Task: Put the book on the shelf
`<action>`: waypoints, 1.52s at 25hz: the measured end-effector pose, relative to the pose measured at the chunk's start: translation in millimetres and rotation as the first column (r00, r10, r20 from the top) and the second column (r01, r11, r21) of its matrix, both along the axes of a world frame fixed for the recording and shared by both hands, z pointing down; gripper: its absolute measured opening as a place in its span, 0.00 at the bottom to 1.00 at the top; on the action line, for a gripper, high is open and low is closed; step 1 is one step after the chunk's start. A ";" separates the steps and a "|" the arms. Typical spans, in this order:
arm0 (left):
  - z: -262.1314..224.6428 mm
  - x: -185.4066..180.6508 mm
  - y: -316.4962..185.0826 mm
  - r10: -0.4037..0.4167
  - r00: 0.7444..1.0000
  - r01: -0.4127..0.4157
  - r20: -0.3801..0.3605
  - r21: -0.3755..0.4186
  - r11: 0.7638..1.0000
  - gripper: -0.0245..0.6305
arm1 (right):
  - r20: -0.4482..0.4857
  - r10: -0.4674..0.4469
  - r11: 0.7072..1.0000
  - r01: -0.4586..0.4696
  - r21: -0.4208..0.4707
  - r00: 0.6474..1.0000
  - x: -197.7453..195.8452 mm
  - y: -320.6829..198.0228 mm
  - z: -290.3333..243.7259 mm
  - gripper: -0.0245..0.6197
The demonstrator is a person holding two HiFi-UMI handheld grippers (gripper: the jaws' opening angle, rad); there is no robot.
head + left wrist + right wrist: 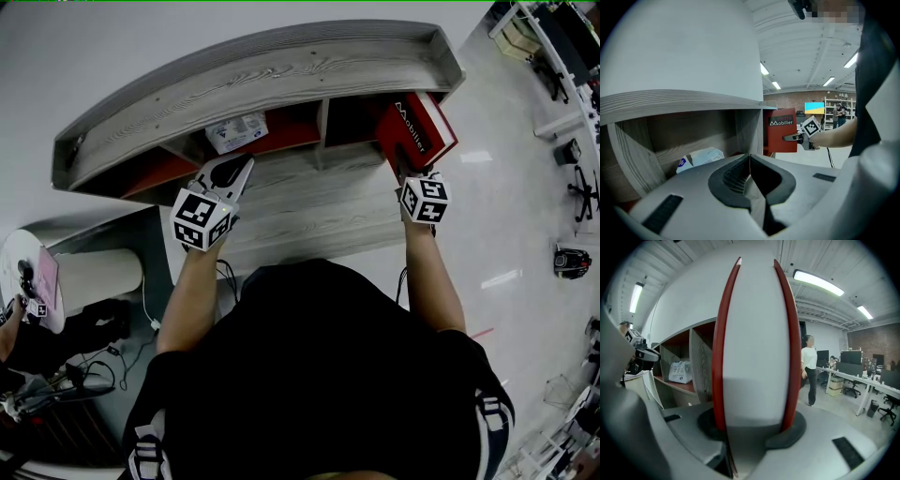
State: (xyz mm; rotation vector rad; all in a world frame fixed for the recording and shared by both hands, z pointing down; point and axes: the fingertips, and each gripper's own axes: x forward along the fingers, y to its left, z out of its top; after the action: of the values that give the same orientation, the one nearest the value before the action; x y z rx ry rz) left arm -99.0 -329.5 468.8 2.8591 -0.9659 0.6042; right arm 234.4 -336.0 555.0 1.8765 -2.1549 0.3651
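Head view: a grey wooden shelf (262, 70) with red-lined compartments stands along the far edge of the bench (309, 211). At the shelf's right end the right gripper (405, 167) holds a red book (420, 129), which tilts at the mouth of the rightmost compartment and sticks partly out of it. The left gripper (239, 169) hovers over the bench near the shelf's left half. It points at the next compartment over, where a white packet (236, 131) lies.

Left gripper view: the left gripper (750, 158) has its jaws pressed together with nothing between them. Beyond it the packet (701, 158) lies inside the shelf (670, 101). To the right of the divider the book (780, 131) stands upright at the compartment's opening, with the right gripper (793, 138) clamped on its outer edge.

Right gripper view: the right gripper (750, 425) is clamped on the book (754, 343), one pad against each red cover, with the white page edge facing the camera. The shelf (699, 364) and the packet (680, 372) show to the left. A person (809, 366) stands in the room behind.
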 end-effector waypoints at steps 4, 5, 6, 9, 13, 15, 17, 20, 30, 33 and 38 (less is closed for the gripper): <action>3.9 -2.7 -2.6 -0.006 1.000 0.006 0.004 -0.011 1.000 0.07 | -0.009 0.007 1.000 -0.007 0.008 1.000 -1.5 -4.1 0.3 0.31; 5.5 -3.0 -2.9 -0.007 1.000 0.007 0.005 -0.015 1.000 0.07 | -0.013 0.007 1.000 -0.007 0.010 1.000 -2.0 -5.2 0.7 0.31; 7.0 -3.0 -3.2 -0.008 1.000 0.008 0.005 -0.018 1.000 0.07 | -0.016 0.009 1.000 -0.008 0.013 1.000 -2.2 -6.1 1.1 0.31; 9.1 -2.7 -5.1 -0.008 1.000 0.008 0.004 -0.023 1.000 0.07 | -0.018 0.019 1.000 -0.019 0.020 1.000 -2.2 -8.8 1.8 0.31; 9.1 -3.7 -10.2 -0.009 1.000 0.009 0.005 -0.027 1.000 0.07 | -0.033 0.030 0.999 -0.029 0.032 0.999 -4.0 -12.5 1.5 0.31; 9.5 -4.8 -12.8 -0.010 1.000 0.010 0.007 -0.029 1.000 0.07 | -0.040 0.034 0.999 -0.033 0.035 0.999 -4.9 -14.9 2.2 0.31; 10.2 -6.2 -15.2 -0.010 1.000 0.011 0.009 -0.031 0.999 0.07 | -0.044 0.040 0.999 -0.038 0.038 0.998 -5.6 -17.9 2.9 0.31; 11.6 -7.4 -18.7 -0.010 1.000 0.010 0.010 -0.036 0.999 0.07 | -0.046 0.048 0.998 -0.046 0.042 0.998 -5.8 -22.2 3.8 0.31; 15.6 -9.3 -29.5 -0.007 1.000 0.008 0.012 -0.051 0.999 0.07 | -0.046 0.078 0.996 -0.076 0.053 0.996 -5.6 -35.9 7.3 0.31; 15.9 -11.2 -32.2 -0.009 1.000 0.009 0.012 -0.055 0.998 0.07 | -0.048 0.086 0.995 -0.083 0.056 0.995 -5.5 -39.5 7.9 0.31; 17.9 -14.6 -33.8 -0.011 1.000 0.012 0.013 -0.063 0.998 0.07 | -0.055 0.093 0.994 -0.090 0.054 0.994 -6.3 -46.6 9.1 0.31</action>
State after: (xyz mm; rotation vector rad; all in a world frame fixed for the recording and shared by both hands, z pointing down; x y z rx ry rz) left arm -113.6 -363.4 486.7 2.7965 -0.9471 0.6412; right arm 228.1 -382.6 564.1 1.9942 -2.0652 0.2727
